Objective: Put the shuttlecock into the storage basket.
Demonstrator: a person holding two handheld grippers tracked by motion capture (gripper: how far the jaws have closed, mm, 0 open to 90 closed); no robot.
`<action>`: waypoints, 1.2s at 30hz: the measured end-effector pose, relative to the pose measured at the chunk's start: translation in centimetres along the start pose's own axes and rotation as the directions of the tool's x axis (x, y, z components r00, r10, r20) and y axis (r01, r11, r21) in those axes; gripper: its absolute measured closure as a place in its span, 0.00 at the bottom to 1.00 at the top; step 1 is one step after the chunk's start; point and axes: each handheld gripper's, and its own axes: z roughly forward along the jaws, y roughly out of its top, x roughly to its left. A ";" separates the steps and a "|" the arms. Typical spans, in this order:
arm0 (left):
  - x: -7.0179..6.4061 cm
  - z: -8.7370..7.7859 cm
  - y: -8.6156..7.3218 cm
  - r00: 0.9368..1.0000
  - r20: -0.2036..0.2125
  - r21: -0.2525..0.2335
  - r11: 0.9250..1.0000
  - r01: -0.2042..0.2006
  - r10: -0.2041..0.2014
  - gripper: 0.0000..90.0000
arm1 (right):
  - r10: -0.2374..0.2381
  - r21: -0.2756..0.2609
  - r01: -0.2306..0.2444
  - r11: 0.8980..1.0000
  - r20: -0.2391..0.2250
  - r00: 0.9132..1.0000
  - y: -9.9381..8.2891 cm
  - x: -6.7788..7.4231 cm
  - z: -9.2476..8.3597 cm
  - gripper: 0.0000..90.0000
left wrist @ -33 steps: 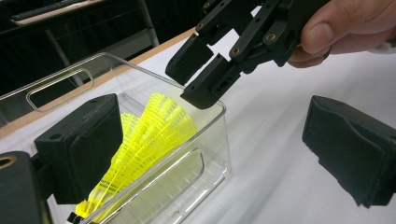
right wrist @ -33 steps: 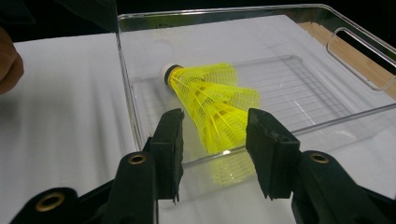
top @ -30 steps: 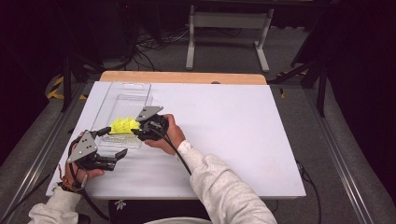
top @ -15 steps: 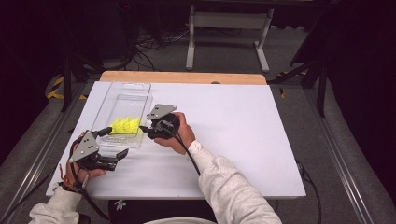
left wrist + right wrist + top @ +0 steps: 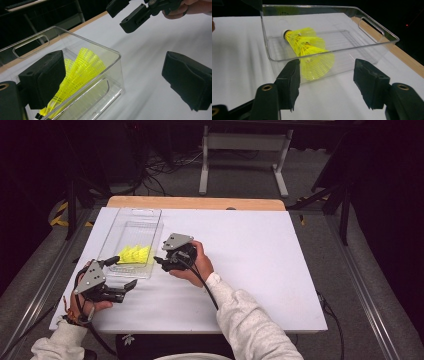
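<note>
Leftmost, the left gripper (image 5: 120,272) rests spread at the near corner of the clear tray (image 5: 150,212), one jaw inside its wall, one outside, pinching nothing. Centrally, the yellow shuttlecocks (image 5: 134,254) now lie in the tray, a second ago still gripped. Rightward, the right gripper (image 5: 161,262), jaws just opening, stands empty outside the wall; placement appears complete.

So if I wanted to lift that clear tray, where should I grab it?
Probably by the handle slot in the clear tray at its far short end, coming from above. The walls are thin and upright, so a gripper can pinch the rim there, clear of the yellow shuttlecocks lying inside.
</note>
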 end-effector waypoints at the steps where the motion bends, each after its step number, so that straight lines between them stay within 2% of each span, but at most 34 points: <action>1: 0.0 0.0 0.0 1.000 -0.001 0.002 1.000 -0.002 0.002 0.07 | 0.001 -0.002 -0.001 1.000 0.007 1.000 -0.1 0.0 0.0 0.41; 3: 0.0 0.0 0.0 1.000 0.001 0.002 1.000 -0.003 0.003 0.07 | 0.000 -0.002 0.000 1.000 0.010 1.000 -0.2 0.0 -0.1 0.40; 10: 0.0 0.1 0.0 1.000 0.002 0.006 1.000 -0.011 0.011 0.07 | -0.003 0.004 0.003 1.000 0.058 0.998 -1.0 0.0 -0.4 0.28; 17: -0.1 0.2 0.0 1.000 0.005 0.006 1.000 -0.010 0.010 0.07 | -0.023 0.003 0.023 1.000 0.124 0.992 -2.0 0.4 -0.9 0.18; 25: -0.1 0.3 0.0 1.000 0.006 0.011 1.000 -0.016 0.016 0.06 | -0.011 -0.024 0.015 1.000 0.149 0.989 -2.9 0.0 -2.6 0.15; 36: -0.1 0.5 0.0 1.000 0.005 0.018 1.000 -0.014 0.014 0.06 | 0.009 -0.059 0.000 0.998 0.159 0.987 -3.6 -0.8 -4.2 0.11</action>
